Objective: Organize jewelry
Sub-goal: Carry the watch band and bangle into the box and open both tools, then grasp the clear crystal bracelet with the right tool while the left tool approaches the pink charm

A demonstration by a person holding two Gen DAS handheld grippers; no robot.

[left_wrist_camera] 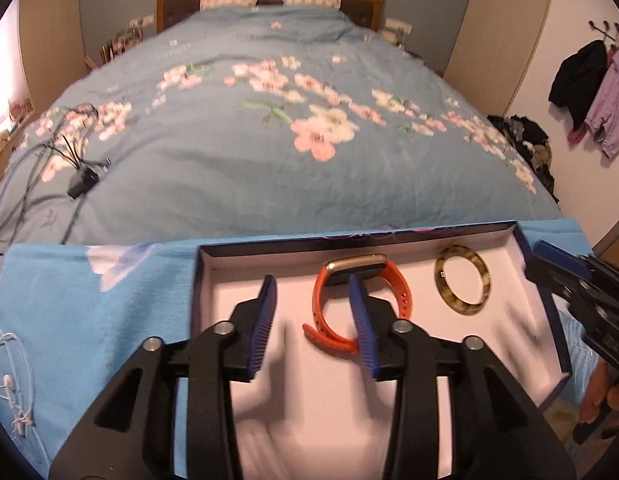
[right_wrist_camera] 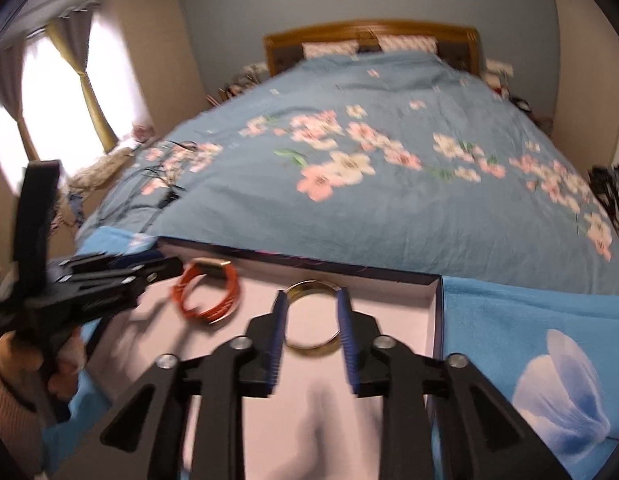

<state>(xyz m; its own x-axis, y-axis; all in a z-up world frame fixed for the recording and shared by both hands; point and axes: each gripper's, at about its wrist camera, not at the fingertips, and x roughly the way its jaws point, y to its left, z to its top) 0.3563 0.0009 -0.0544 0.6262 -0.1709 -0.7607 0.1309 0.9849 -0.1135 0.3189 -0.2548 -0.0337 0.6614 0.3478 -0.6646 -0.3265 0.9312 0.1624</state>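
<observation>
An open box tray (left_wrist_camera: pixel 237 300) with a white floor and dark blue walls rests on a light blue cloth. An orange-strapped watch (left_wrist_camera: pixel 321 300) lies in its middle. A mottled gold bangle (left_wrist_camera: pixel 463 252) lies to the watch's right. My left gripper (left_wrist_camera: pixel 312 284) hovers over the tray, open, its right finger in front of the watch strap and nothing pressed between the pads. My right gripper (right_wrist_camera: pixel 310 294) is open with the bangle (right_wrist_camera: pixel 309 351) lying between its blue pads. The watch (right_wrist_camera: pixel 233 280) sits to the left there, beside the left gripper (right_wrist_camera: pixel 165 270).
The tray sits at the foot of a bed with a blue floral cover (left_wrist_camera: pixel 269 160). Black cables (left_wrist_camera: pixel 77 176) lie on the bed's left side. A white cord (left_wrist_camera: pixel 13 384) rests on the cloth (left_wrist_camera: pixel 89 320) at far left. Clothes (left_wrist_camera: pixel 589 92) hang on the right wall.
</observation>
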